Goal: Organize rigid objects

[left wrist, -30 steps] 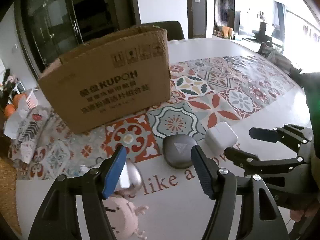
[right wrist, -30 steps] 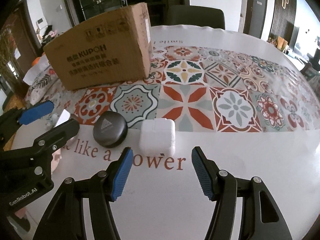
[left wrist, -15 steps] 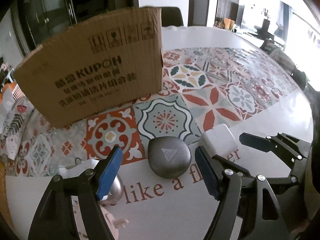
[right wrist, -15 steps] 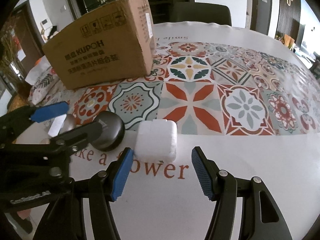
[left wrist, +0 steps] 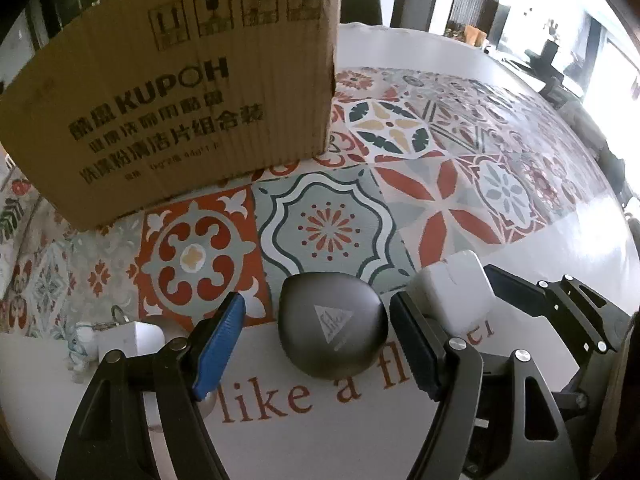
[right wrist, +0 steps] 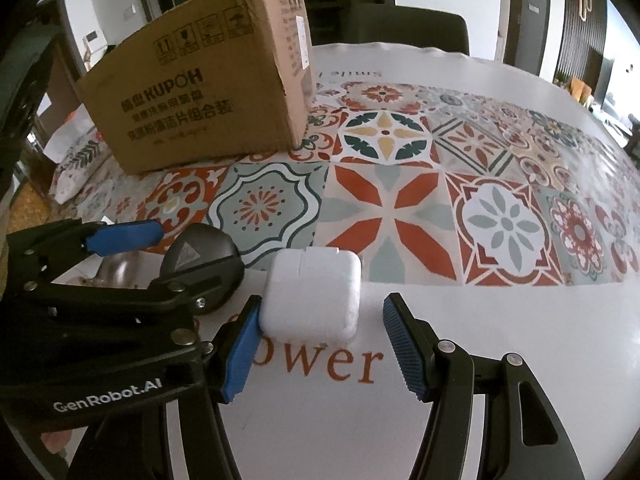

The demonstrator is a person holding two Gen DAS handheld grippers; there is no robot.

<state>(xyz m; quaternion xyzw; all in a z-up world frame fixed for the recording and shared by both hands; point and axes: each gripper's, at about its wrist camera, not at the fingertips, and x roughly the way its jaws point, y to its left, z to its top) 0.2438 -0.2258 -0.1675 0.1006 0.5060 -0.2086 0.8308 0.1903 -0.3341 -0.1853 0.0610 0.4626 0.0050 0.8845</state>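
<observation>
Two grasps are lined up: our left gripper [left wrist: 316,344] gapes empty around the grey case [left wrist: 332,330]; our right gripper [right wrist: 320,344], equally wide, straddles the white charger [right wrist: 312,292]; next we close, then carry toward the cardboard box [right wrist: 208,100].

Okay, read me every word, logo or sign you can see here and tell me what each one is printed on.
"KUPOH": cardboard box.
Four handling pictograms: box's top edge.
Chinese lines under the brand: too blurred to read.
"like a fl": tablecloth, rest hidden by the left gripper.
"ower": tablecloth, near the right gripper.
"GenRobot.AI": left gripper's body.
Triangle emblem: grey case, lettering unreadable.
White charger: no text.
</observation>
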